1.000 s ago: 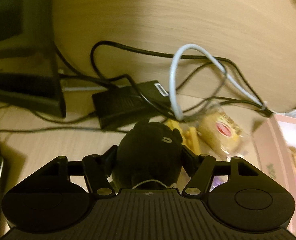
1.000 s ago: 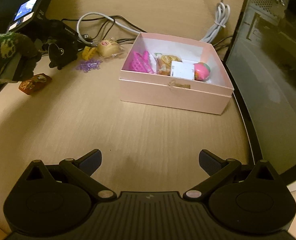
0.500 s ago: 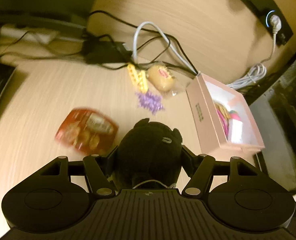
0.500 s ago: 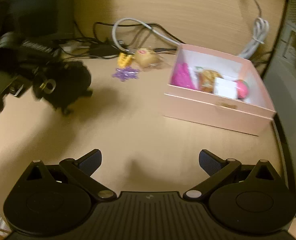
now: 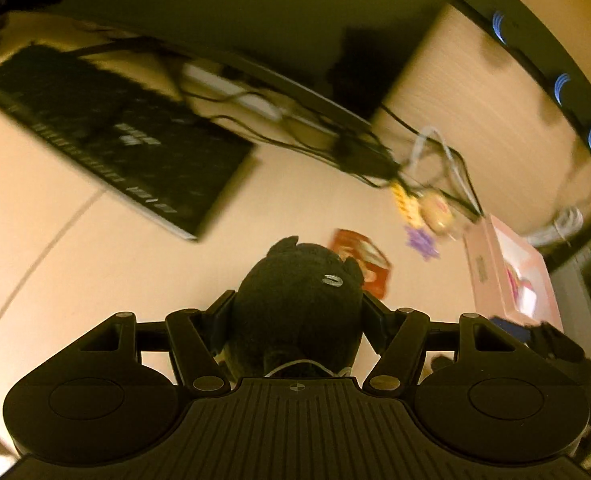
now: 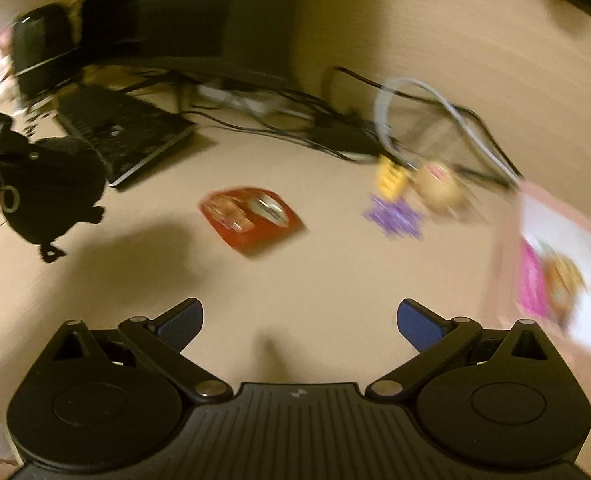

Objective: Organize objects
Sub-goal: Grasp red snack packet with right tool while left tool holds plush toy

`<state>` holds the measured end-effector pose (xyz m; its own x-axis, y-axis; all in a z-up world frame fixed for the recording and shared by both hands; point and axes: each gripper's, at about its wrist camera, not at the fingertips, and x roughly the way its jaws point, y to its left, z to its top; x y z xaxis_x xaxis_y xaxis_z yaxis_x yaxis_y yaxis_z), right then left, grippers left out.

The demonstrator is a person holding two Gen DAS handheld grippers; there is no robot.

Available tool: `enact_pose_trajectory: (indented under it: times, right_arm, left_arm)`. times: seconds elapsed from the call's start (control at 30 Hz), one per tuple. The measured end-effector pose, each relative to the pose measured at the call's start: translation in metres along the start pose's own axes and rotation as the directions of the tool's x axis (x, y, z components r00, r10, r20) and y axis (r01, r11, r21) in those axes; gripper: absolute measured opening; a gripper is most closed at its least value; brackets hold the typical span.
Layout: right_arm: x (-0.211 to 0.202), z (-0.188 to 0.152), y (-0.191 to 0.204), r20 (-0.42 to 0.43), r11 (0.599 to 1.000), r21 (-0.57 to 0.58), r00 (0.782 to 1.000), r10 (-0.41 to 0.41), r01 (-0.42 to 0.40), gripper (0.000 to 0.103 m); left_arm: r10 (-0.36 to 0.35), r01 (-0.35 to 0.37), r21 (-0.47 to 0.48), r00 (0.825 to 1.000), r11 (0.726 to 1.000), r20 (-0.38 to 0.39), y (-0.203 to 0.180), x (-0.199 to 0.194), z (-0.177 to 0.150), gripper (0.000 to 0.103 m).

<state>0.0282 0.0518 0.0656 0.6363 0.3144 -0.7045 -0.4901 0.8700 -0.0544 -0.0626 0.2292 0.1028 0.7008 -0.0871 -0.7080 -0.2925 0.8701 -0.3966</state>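
Spanning both views, the desk (image 6: pixel 315 280) is a pale wood-grain laminate. On it, from largest to smallest: a flat black keyboard (image 5: pixel 111 136) with a thin pale edge, lying at an angle; a rectangular pink cardboard box (image 5: pixel 507 272) with matte walls, open at the top and holding bright pink and orange items (too blurred to name); a tangle of thin black cables (image 6: pixel 295 120) crossed by one thicker grey cable (image 6: pixel 427 96); a glossy red snack packet (image 6: pixel 251 220), roughly trapezoidal, lying flat and well apart from the box; a rounded tan wrapped bun (image 6: pixel 439 188); a yellow block-like piece (image 6: pixel 391 176) just beside it; and a small spiky purple piece (image 6: pixel 395 216) in front of both.

The black plush toy (image 5: pixel 299 304), rounded and fuzzy with small ears and a pale stitched mark, sits above the desk, clamped between the fingers of the left gripper (image 5: pixel 295 308), which press its sides. The right wrist view shows the same toy at far left, with a metal ring hanging beside it.

The right gripper (image 6: pixel 299 320) hovers over bare desk, its blue ribbed pads (image 6: pixel 419 320) spread wide and holding nothing.
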Motion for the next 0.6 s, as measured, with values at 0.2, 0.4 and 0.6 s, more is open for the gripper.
enact_pose_trajectory:
  times: [0.2, 0.4, 0.6]
  right_arm:
    - [0.049, 0.041, 0.014, -0.024, 0.997, -0.035, 0.998, 0.065, -0.066, 0.103]
    - [0.104, 0.065, 0.021, -0.094, 0.994, -0.09, 0.994, 0.056, -0.065, 0.103]
    - [0.133, 0.078, 0.016, -0.14, 0.989, -0.033, 0.98, 0.139, -0.145, 0.102]
  left_arm:
    - [0.014, -0.014, -0.061, 1.0, 0.998, 0.008, 0.029, -0.024, -0.009, 0.07]
    - [0.009, -0.011, -0.08, 1.0, 0.997, -0.019, 0.045, -0.032, -0.017, 0.07]
    - [0.014, -0.016, -0.089, 1.0, 0.996, -0.018, 0.05, -0.037, -0.021, 0.07]
